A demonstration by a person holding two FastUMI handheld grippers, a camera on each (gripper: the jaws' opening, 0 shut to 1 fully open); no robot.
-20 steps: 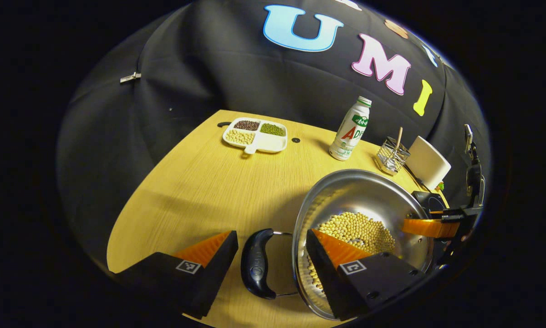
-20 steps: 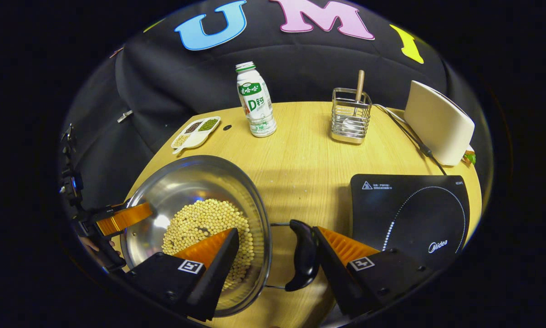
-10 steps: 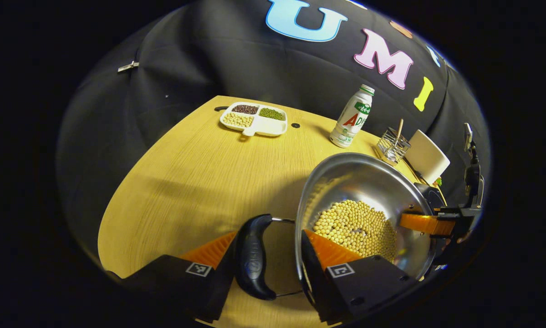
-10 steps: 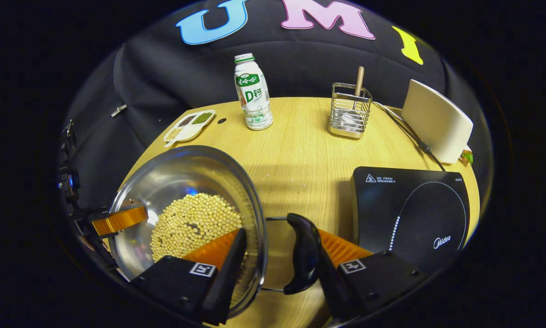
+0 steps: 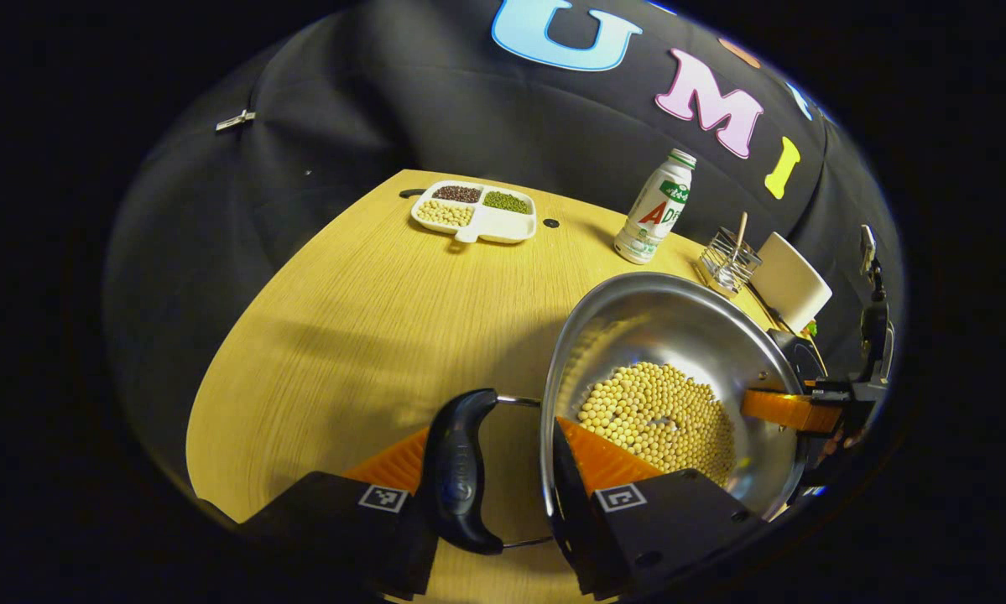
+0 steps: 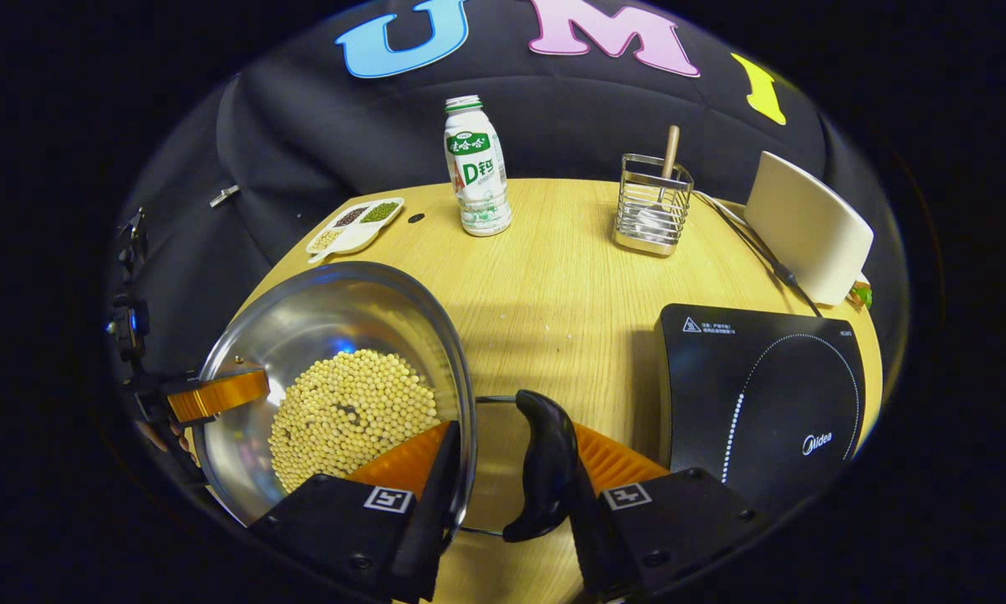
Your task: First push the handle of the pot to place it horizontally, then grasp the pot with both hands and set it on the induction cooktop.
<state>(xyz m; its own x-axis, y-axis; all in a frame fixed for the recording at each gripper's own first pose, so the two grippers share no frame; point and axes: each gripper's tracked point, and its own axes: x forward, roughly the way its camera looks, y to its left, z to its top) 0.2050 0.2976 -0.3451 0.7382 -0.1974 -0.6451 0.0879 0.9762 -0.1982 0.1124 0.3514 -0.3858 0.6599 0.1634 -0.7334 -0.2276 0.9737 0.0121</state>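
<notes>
While the pot's (image 6: pixel 335 369) underside is hidden, beans (image 6: pixel 351 411) fill its bowl. The left gripper (image 5: pixel 490 478) grasps rim and black handle (image 5: pixel 461 470); the right gripper (image 6: pixel 511 482) clamps the opposite handle (image 6: pixel 544 461). Right of the pot lies the induction cooktop (image 6: pixel 763 394), plain in the right gripper view.

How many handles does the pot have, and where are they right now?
2. One handle sits on the pot's near side in the left gripper view, between the left gripper's fingers; the other handle sits between the right gripper's fingers, toward the cooktop.
</notes>
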